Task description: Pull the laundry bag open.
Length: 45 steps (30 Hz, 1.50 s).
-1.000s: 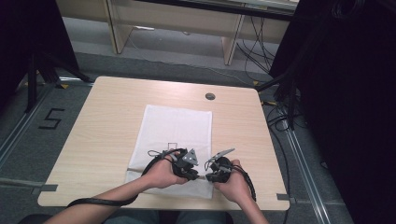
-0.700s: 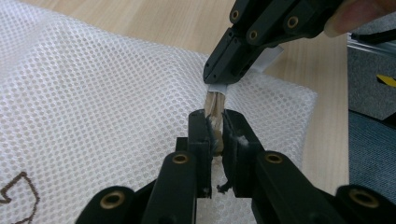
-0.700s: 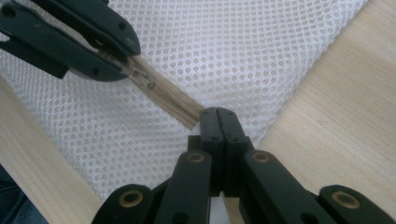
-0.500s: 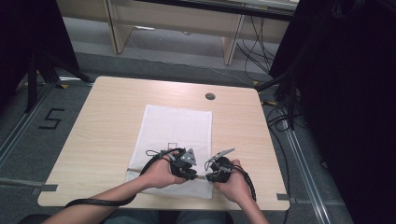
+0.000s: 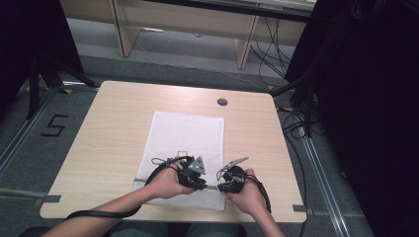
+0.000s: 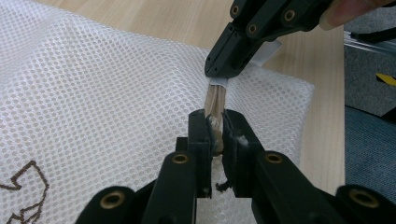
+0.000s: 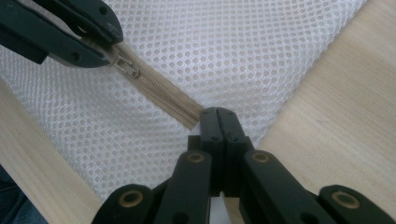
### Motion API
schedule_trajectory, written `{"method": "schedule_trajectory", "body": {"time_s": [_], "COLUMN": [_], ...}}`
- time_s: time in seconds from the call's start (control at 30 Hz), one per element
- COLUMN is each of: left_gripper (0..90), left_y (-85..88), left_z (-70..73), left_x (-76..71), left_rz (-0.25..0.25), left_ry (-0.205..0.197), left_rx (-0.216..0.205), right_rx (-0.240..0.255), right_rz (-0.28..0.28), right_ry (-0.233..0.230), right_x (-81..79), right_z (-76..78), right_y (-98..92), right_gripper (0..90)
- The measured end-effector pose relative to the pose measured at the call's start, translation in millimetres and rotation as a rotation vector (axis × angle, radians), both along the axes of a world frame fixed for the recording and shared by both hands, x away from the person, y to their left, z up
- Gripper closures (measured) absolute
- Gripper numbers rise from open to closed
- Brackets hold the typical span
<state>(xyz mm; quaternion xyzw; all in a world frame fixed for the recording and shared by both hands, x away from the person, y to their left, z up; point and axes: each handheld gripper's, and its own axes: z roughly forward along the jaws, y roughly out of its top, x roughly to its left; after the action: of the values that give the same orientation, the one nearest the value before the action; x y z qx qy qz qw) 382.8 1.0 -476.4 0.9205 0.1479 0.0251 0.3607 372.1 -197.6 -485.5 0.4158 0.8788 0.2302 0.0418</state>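
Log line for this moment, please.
left hand-held gripper: shut on zipper pull | right hand-held gripper: shut on zipper end | mesh bag: flat on table

Even overhead light falls on the pale wooden table (image 5: 118, 128), bright and without glare, while the room's far left and right sides sink into near black. The high view is soft and grainy. Both gripper views are sharper on the white mesh bag (image 6: 93, 93), and the near jaws blur slightly.
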Motion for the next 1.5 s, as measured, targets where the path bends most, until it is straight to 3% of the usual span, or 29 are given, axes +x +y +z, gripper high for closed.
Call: {"method": "schedule_trajectory", "body": {"time_s": [0.57,0.7,0.77,0.83,0.87,0.97,1.07,1.13,1.17,1.27,1.5], "left_gripper": [81.8,81.8,81.8,81.8,81.9,81.8,81.8,81.9,81.8,81.8,81.8], "left_y": [8.5,10.8,11.0,11.1,11.2,13.7,16.5,17.3,17.2,18.6,20.0], "left_z": [2.9,3.3,2.8,3.1,3.2,4.6,4.9,5.2,4.6,5.7,6.0], "left_x": [-0.7,0.2,-0.5,0.0,-1.1,-0.5,-0.8,-0.4,-1.3,-0.5,-0.1], "left_rz": [0.01,0.003,0.01,-0.002,0.011,0.003,0.017,0.001,0.014,0.005,0.011], "left_ry": [0.004,0.003,0.009,-0.004,0.002,-0.007,0.01,-0.01,0.004,-0.005,0.002], "left_rx": [0.001,0.005,-0.001,0.004,0.007,0.006,-0.002,0.012,0.001,0.009,0.003], "right_rx": [-0.004,-0.005,-0.003,-0.004,-0.003,-0.004,-0.004,-0.006,-0.006,-0.004,-0.001], "right_rz": [-0.016,0.001,-0.016,0.002,-0.017,-0.015,0.002,-0.011,-0.015,0.0,0.0], "right_ry": [0.016,-0.005,0.018,-0.004,0.02,0.017,-0.004,0.011,0.016,-0.003,-0.002], "right_x": [-1.3,0.1,-1.2,0.3,-1.3,-1.2,0.3,-0.8,-1.2,0.3,-0.1], "right_z": [1.0,0.1,1.1,0.1,1.1,1.1,0.1,0.9,1.1,0.1,0.0], "right_y": [0.9,-0.1,0.9,-0.1,0.9,0.8,-0.2,0.6,0.8,-0.2,0.2], "right_gripper": [90.0,90.0,90.0,90.0,90.0,90.0,90.0,90.0,90.0,90.0,90.0]}}
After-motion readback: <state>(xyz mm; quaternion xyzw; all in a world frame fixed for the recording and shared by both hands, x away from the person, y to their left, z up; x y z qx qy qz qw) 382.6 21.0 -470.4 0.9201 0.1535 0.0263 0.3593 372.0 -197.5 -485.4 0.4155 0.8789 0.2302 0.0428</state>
